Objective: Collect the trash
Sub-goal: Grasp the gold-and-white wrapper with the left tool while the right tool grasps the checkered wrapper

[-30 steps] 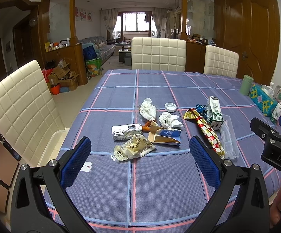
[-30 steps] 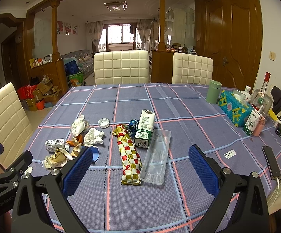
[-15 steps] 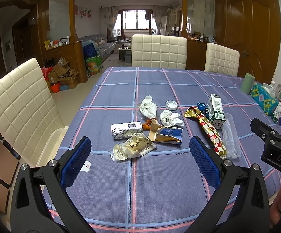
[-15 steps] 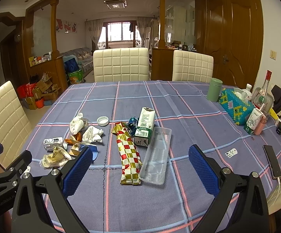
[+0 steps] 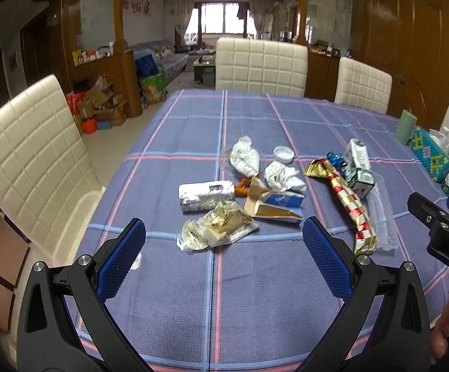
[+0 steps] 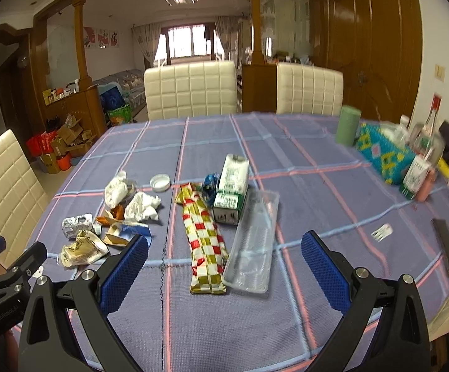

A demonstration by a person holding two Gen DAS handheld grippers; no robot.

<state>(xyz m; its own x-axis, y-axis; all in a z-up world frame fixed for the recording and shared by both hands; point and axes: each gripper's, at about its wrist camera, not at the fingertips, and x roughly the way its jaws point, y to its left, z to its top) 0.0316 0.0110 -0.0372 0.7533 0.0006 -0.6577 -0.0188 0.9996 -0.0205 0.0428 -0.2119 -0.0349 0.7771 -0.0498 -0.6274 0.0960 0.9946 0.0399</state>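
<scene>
Since nothing is being gripped yet, the table [image 5: 193, 310] is bearing all the trash: clear tray [image 6: 252, 248] and checkered wrapper [image 6: 205, 238] lying beside the milk carton [image 6: 232, 192], while left gripper [image 5: 224, 254] and right gripper [image 6: 224, 266] are hovering spread wide, empty.

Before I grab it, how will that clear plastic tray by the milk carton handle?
The clear plastic tray looks thin and empty, so probably light and flexible; it may buckle if pinched mid-wall. It lies flat against the checkered wrapper, so pushing likely slides both.
</scene>
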